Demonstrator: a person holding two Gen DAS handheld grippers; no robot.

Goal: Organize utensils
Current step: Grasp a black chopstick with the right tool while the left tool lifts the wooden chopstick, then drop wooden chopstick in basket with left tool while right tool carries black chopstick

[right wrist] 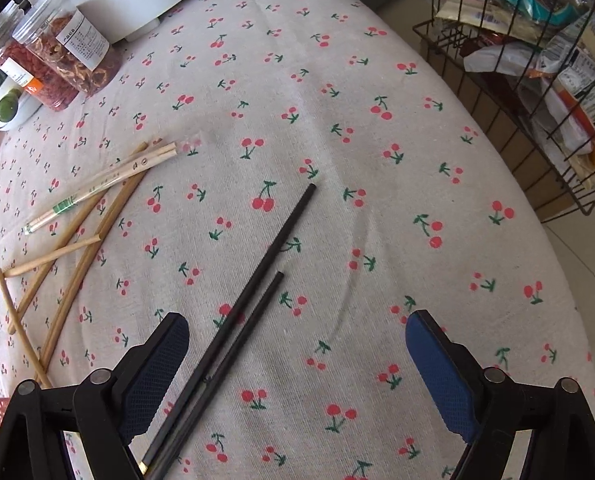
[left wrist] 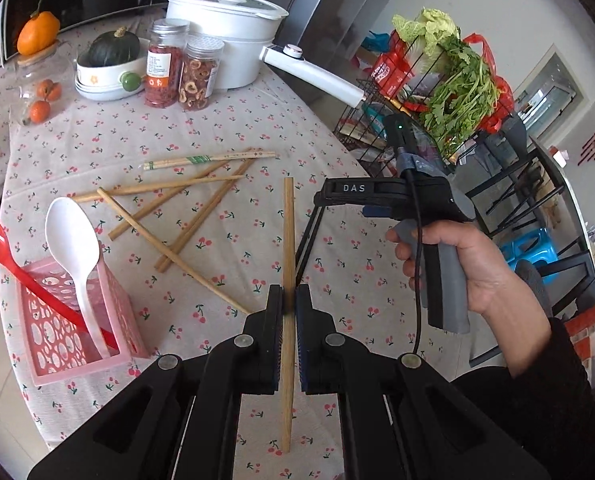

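My left gripper [left wrist: 290, 300] is shut on a wooden chopstick [left wrist: 288, 240] and holds it above the cherry-print tablecloth [left wrist: 237, 128]. Several loose wooden chopsticks [left wrist: 185, 204] and a wrapped pair [left wrist: 205, 159] lie in a heap beyond it. A pink basket [left wrist: 69, 324] at the left holds a white spoon [left wrist: 75, 248] and a red spoon [left wrist: 1, 248]. My right gripper [right wrist: 297, 344] is open above the cloth, with two black chopsticks [right wrist: 241, 312] lying between its fingers, near the left pad [right wrist: 157, 368]. The wooden heap [right wrist: 77, 240] also shows in the right wrist view.
A white pot [left wrist: 225, 32], two jars [left wrist: 181, 64], a bowl with a squash [left wrist: 109, 64] and oranges [left wrist: 41, 96] stand at the far side. A wire rack with vegetables and packets [left wrist: 437, 92] stands off the table's right edge [right wrist: 517, 80].
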